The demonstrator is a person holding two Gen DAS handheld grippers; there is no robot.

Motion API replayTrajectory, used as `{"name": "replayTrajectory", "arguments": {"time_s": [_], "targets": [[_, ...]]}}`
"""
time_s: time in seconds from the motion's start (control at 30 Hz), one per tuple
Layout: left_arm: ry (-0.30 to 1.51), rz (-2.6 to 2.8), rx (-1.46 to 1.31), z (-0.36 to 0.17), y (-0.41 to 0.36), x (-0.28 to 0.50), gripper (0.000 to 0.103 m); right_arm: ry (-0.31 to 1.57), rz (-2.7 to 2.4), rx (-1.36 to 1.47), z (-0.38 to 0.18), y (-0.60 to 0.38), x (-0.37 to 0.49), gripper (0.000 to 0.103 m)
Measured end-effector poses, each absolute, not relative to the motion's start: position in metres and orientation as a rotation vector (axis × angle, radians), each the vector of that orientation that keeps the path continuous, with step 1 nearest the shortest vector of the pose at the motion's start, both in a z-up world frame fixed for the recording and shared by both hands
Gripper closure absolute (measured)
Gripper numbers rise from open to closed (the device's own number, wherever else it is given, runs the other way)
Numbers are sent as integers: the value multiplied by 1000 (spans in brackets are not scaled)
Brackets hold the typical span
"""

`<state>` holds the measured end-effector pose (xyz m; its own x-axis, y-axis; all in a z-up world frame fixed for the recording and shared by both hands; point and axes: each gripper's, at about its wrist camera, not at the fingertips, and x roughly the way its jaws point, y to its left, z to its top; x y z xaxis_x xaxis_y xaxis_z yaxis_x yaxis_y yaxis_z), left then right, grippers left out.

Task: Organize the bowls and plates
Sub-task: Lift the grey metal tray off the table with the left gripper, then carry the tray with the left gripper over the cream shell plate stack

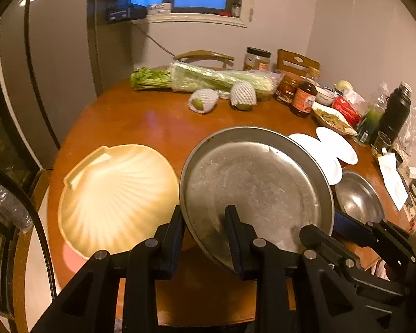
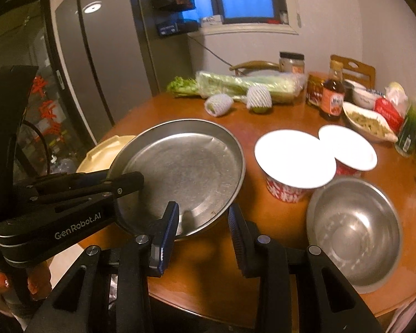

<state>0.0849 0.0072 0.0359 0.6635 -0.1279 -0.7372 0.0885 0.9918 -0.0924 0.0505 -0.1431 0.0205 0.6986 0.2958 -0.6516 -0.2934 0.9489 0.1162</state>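
Here, steel plate: round, scuffed, tilted in left gripper.

shell dish left of metal pan | steel bowl right | cups behind bowl

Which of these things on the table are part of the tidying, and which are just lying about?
Part of the job:
metal plate, gripped by the left gripper
shell-shaped dish
steel bowl
two white bowls

Lying about:
celery
two net-wrapped fruits
sauce bottle
black flask
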Motion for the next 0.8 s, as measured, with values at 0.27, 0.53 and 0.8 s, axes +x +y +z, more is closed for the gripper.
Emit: {"name": "replayTrajectory", "arguments": {"time_s": [0.27,0.53,0.8], "targets": [[802,-82,-87,47,30,80,73,696,364,-18,36,-122,52,65],[777,-36,-118,55,57,80,73,684,408,-50,43,-97,62,65],[769,17,-144,59,89,81,73,672,461,-75,49,-66,72,65]]}}
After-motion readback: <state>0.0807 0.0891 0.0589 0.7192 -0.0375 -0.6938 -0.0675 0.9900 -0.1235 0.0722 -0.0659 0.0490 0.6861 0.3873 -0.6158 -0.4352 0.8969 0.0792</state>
